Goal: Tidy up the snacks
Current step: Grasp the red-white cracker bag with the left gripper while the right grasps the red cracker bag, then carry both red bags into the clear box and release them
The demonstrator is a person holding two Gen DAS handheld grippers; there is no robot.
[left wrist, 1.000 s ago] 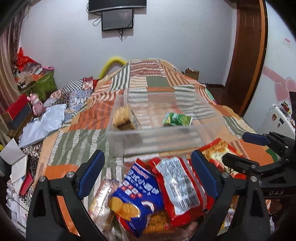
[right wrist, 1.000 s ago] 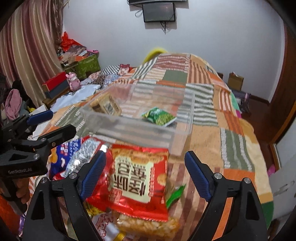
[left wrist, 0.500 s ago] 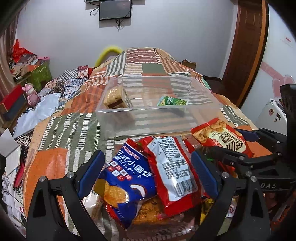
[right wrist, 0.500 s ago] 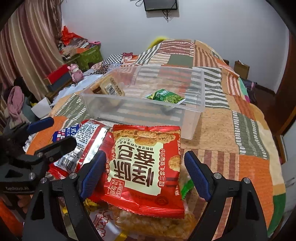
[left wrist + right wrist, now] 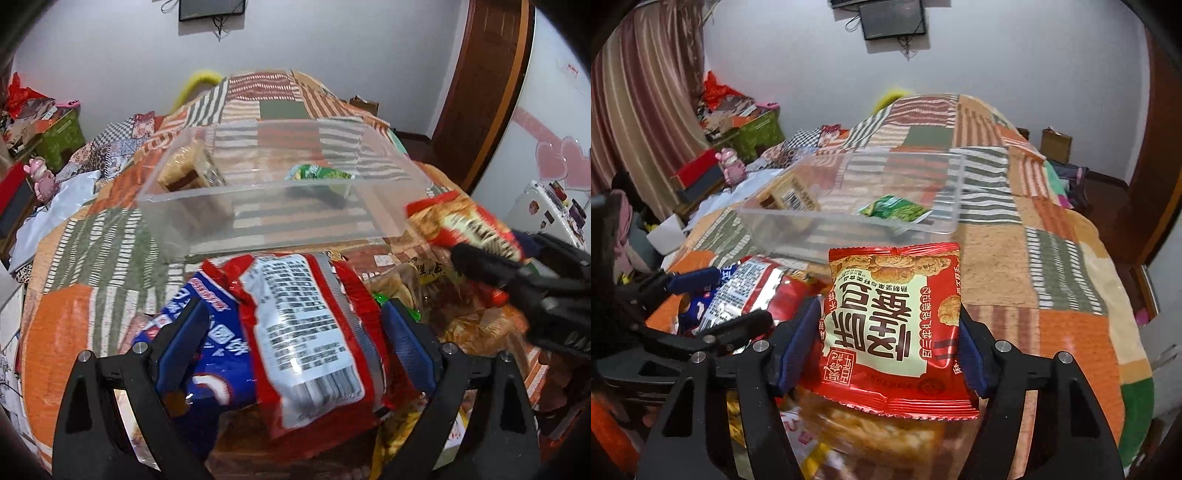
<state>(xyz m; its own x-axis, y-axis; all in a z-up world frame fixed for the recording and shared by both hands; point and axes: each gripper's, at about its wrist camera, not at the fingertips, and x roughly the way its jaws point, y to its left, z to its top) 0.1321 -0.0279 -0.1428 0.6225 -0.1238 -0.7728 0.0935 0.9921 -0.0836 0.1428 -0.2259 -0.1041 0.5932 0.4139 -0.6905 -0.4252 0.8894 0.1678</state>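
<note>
The right gripper (image 5: 886, 350) had just been closing, and its blue fingers (image 5: 798, 347) now pressed on both side edges of the red bag (image 5: 892, 328). The bag stood up between them, its top pointing away toward the bin (image 5: 849, 225). It looked lifted a little off the pile of snacks (image 5: 857, 435) under it, though I could not tell if it was fully clear.

The left gripper (image 5: 295, 343) was spread wide and gripped nothing. A red pack (image 5: 310, 332) with its white label up lay between its fingers (image 5: 181, 339). The left finger sat on top of the blue bag (image 5: 207, 369), and the right finger was just beside the pack's edge. I could not tell if that one touched.

The clear bin sat on the bed (image 5: 997, 258), just past both sets of fingertips. Inside it were a green pack (image 5: 897, 210) and a brown pack (image 5: 790, 195), with lots of room between them.

To do this step well, I think the right fingers should squeeze gently. The bag is puffy and slippery, so a hard pinch could crush the crackers, and a loose one could let it slide out. It should go up over the near wall of the bin and let go low inside. The two grippers were close, so one should wait. The left one should shift off the blue bag before closing, so it takes only the red pack.
</note>
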